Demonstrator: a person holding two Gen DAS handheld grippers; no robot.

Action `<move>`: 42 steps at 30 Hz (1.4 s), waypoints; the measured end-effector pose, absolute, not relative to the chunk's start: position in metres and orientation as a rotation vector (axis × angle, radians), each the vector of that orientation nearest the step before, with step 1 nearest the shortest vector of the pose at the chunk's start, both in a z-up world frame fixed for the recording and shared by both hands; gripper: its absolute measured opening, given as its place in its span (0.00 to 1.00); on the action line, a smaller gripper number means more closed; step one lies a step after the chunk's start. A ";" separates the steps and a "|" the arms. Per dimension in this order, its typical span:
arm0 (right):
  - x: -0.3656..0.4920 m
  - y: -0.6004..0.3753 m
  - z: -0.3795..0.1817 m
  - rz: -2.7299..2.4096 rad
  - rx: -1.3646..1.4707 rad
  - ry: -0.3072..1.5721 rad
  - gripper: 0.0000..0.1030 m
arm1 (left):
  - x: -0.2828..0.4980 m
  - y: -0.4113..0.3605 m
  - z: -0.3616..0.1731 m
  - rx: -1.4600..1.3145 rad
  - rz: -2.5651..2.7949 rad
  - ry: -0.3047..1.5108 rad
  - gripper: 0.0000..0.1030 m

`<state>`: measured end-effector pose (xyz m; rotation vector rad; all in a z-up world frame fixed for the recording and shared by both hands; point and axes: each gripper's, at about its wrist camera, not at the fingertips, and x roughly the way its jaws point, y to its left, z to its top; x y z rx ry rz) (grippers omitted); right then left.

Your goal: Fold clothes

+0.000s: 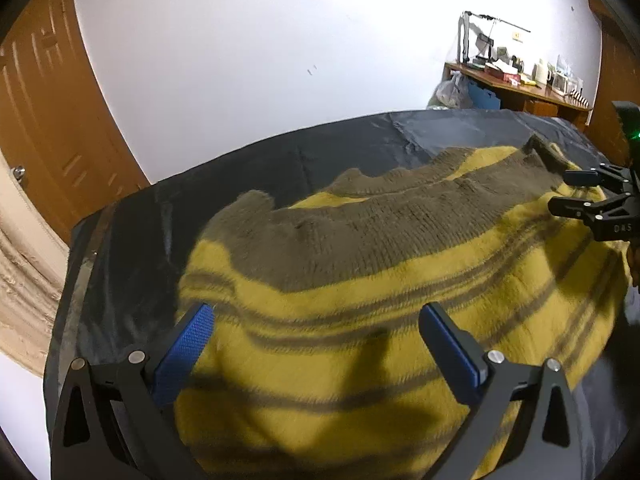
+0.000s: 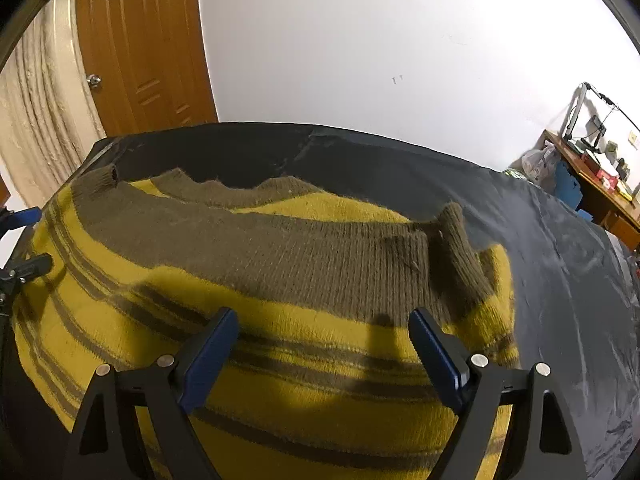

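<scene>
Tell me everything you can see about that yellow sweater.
The sweater is a fuzzy knit, mustard yellow with thin olive-brown stripes and a broad olive-brown ribbed band along its far edge. It lies spread out and rumpled on a dark sheet, a ribbed cuff folded over at the right. Neither open gripper grips it.

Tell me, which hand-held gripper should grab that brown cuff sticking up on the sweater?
Probably the right hand-held gripper. It is open, and the upright brown cuff lies just ahead, to its right. The left hand-held gripper hovers open over the sweater at the other end, far from it.
</scene>
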<state>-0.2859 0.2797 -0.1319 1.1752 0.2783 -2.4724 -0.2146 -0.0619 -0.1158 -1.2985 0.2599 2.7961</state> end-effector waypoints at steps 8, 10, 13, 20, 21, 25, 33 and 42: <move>-0.297 0.287 -0.154 -2.458 1.212 0.230 0.88 | -0.228 -0.063 -0.137 -1.393 2.786 0.267 1.00; -0.295 0.284 -0.155 -2.461 1.204 0.251 0.89 | -0.227 -0.063 -0.138 -1.385 2.793 0.271 1.00; -0.294 0.284 -0.157 -2.467 1.189 0.244 0.90 | -0.226 -0.064 -0.140 -1.366 2.808 0.260 1.00; -0.282 0.298 -0.152 -2.472 1.172 0.137 0.91 | -0.223 -0.068 -0.142 -1.332 2.833 0.238 1.00; -0.275 0.305 -0.150 -2.476 1.171 0.115 0.91 | -0.223 -0.068 -0.142 -1.331 2.834 0.240 1.00; -0.246 0.332 -0.145 -2.490 1.167 0.024 0.91 | -0.222 -0.069 -0.141 -1.329 2.840 0.242 1.00; -0.187 0.387 -0.135 -2.511 1.156 -0.160 0.91 | -0.224 -0.067 -0.141 -1.325 2.850 0.246 1.00; -0.153 0.424 -0.156 -2.492 1.258 -0.309 0.91 | -0.220 -0.065 -0.141 -1.309 2.883 0.255 1.00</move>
